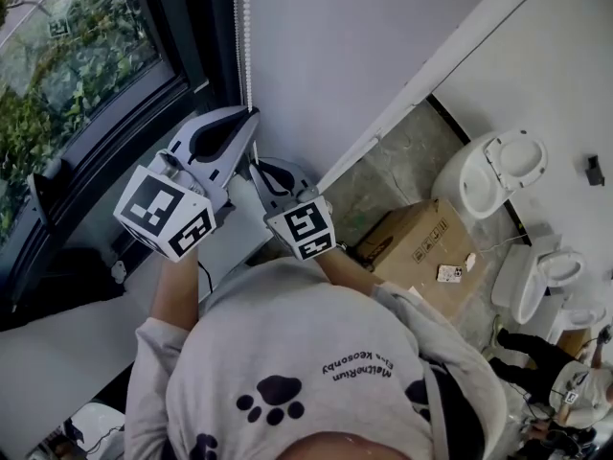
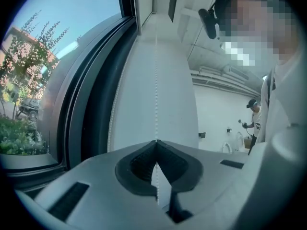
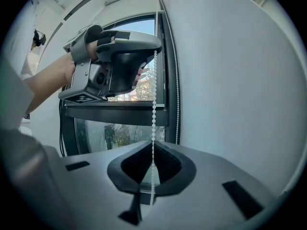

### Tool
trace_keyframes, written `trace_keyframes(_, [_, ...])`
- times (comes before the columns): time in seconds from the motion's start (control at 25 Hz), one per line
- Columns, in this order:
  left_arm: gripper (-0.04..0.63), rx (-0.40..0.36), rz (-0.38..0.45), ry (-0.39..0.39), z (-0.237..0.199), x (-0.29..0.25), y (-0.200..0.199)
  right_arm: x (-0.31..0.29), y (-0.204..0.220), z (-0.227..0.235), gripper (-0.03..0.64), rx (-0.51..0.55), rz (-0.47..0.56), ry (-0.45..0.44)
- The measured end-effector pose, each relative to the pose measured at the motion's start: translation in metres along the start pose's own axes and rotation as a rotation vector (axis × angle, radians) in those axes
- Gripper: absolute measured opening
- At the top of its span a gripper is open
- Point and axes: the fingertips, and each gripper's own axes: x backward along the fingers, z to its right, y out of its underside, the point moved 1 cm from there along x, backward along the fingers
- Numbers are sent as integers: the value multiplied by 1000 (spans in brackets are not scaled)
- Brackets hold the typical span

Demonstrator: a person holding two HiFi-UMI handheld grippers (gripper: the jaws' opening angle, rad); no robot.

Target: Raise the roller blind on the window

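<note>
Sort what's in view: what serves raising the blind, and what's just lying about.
For the job: bead chain, clamped by the left gripper and the right gripper; window.
Lying about: cardboard box; white toilets on the floor.

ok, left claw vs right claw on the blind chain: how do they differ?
Height: the left claw grips the bead chain higher, the right claw below it, same strand. Side: left claw sits toward the window, right claw toward the wall. Both are shut on the chain.
</note>
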Motion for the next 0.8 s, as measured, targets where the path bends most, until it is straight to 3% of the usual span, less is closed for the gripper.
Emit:
trace_keyframes(0.2, [8,-36,-33,-42,1,-3,26,-1,26,4,15,-11,-58,7])
trace_keyframes(0.8, [8,70,-111,-66,-1,-1,106,-8,107,8,15,-86,-263,-8])
